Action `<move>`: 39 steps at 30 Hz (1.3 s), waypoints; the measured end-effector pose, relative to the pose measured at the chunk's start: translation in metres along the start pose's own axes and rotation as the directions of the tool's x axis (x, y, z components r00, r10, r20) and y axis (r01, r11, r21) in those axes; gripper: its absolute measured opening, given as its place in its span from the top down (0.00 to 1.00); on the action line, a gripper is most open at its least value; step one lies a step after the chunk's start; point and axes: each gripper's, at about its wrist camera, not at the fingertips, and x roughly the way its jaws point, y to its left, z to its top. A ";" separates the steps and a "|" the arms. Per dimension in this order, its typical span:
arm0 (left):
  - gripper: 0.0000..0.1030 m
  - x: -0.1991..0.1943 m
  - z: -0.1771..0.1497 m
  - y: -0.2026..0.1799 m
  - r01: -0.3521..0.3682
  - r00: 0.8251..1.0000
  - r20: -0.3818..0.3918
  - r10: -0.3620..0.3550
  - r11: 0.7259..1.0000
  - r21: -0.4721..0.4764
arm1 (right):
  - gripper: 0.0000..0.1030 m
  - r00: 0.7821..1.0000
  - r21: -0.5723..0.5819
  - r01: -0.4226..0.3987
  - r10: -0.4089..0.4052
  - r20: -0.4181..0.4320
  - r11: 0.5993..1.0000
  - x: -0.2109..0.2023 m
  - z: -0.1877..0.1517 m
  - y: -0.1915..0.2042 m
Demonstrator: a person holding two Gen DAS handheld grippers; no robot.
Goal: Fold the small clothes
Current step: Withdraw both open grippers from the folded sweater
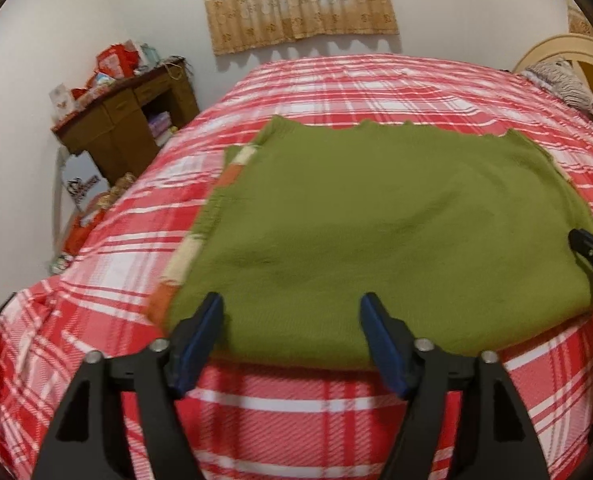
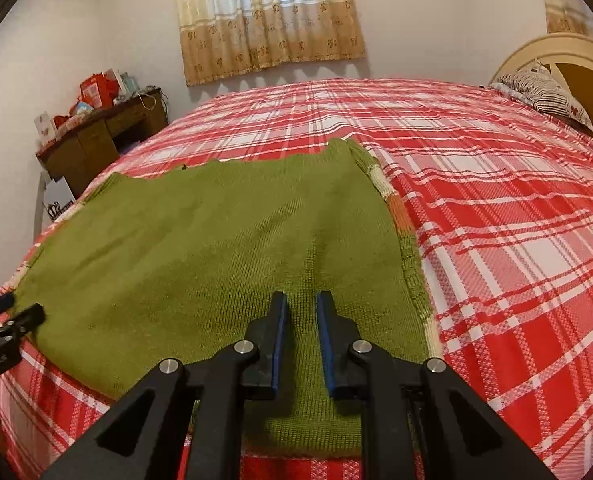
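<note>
A green knitted sweater (image 1: 376, 232) lies spread flat on the red and white plaid bed, with cream and orange striped sleeve edges along its sides. My left gripper (image 1: 292, 304) is open wide and empty, hovering over the sweater's near hem. In the right wrist view the sweater (image 2: 200, 248) fills the near left. My right gripper (image 2: 300, 300) hovers just above the sweater's near right part, jaws a narrow gap apart with nothing between them. The right gripper's tip (image 1: 592, 256) shows at the left view's right edge; the left gripper (image 2: 4, 320) shows at the right view's left edge.
The plaid bed cover (image 2: 496, 220) stretches far and right. A wooden desk (image 1: 128, 120) with red boxes stands at the far left by the wall. A striped pillow (image 2: 544, 92) and curved headboard (image 2: 568, 48) are at the far right. A curtain (image 1: 296, 0) hangs behind.
</note>
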 end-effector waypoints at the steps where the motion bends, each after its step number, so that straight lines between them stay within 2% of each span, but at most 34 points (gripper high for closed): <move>1: 0.20 -0.003 -0.001 0.003 -0.023 1.000 0.007 0.023 1.000 0.001 | 0.84 1.000 0.003 0.001 -0.001 -0.012 1.000 0.000 0.002 0.000; 2: 0.19 -0.006 -0.002 0.007 -0.035 0.999 0.014 0.035 0.999 0.000 | 0.84 1.000 0.006 0.010 -0.009 -0.027 1.000 0.000 0.004 -0.001; 4: 0.17 -0.009 -0.003 0.016 -0.048 0.999 0.025 0.048 0.999 -0.005 | 0.84 0.995 0.008 0.083 -0.082 -0.061 0.997 -0.005 0.007 0.007; 5: 0.16 -0.009 -0.003 0.019 -0.056 0.998 0.028 0.056 0.998 -0.009 | 0.84 0.995 0.019 0.085 -0.084 -0.046 0.996 -0.012 0.006 0.014; 8: 0.16 -0.007 -0.003 0.027 -0.076 0.997 0.021 0.077 0.997 -0.031 | 0.84 1.000 0.020 0.006 -0.006 0.013 1.000 -0.029 0.006 0.037; 11: 0.16 -0.003 -0.003 0.030 -0.072 0.997 0.007 0.072 0.997 -0.037 | 0.84 0.998 -0.053 -0.048 0.050 0.033 0.997 -0.032 0.010 0.068; 14: 0.15 -0.002 -0.002 0.032 -0.079 0.997 0.007 0.079 0.996 -0.044 | 0.84 0.999 -0.113 -0.039 0.041 0.011 0.993 -0.018 0.006 0.083; 17: 0.14 -0.002 -0.003 0.034 -0.087 0.996 0.007 0.088 0.995 -0.049 | 0.84 0.998 -0.119 -0.026 0.018 -0.067 0.993 0.006 -0.010 0.081; 19: 0.14 -0.001 -0.003 0.034 -0.089 0.996 0.006 0.090 0.995 -0.051 | 0.83 0.998 -0.096 -0.054 0.051 -0.035 0.994 0.006 -0.015 0.074; 22: 0.14 0.002 -0.002 0.033 -0.087 0.996 -0.003 0.087 0.995 -0.056 | 0.83 0.996 -0.067 -0.081 0.078 -0.045 0.994 0.007 -0.014 0.068; 29: 0.12 0.004 -0.003 0.034 -0.080 0.997 -0.015 0.079 0.994 -0.074 | 0.81 0.997 -0.087 -0.067 0.064 -0.032 0.994 0.004 -0.017 0.074; 31: 0.09 0.005 -0.003 0.036 -0.062 0.998 -0.024 0.060 0.994 -0.094 | 0.81 0.997 -0.081 -0.075 0.073 -0.030 0.994 0.004 -0.018 0.072; 34: 0.08 0.007 -0.007 0.046 0.019 0.998 -0.049 -0.029 0.983 -0.182 | 0.80 0.995 -0.067 -0.094 0.092 -0.027 0.993 0.003 -0.019 0.069; 38: 0.08 0.019 -0.014 0.055 0.144 0.981 -0.079 -0.179 0.935 -0.323 | 0.80 0.995 -0.062 -0.102 0.101 -0.025 0.993 0.003 -0.019 0.068; 39: 0.08 0.023 -0.015 0.055 0.157 0.977 -0.084 -0.197 0.927 -0.341 | 0.79 0.995 -0.062 -0.103 0.101 -0.025 0.993 0.003 -0.019 0.068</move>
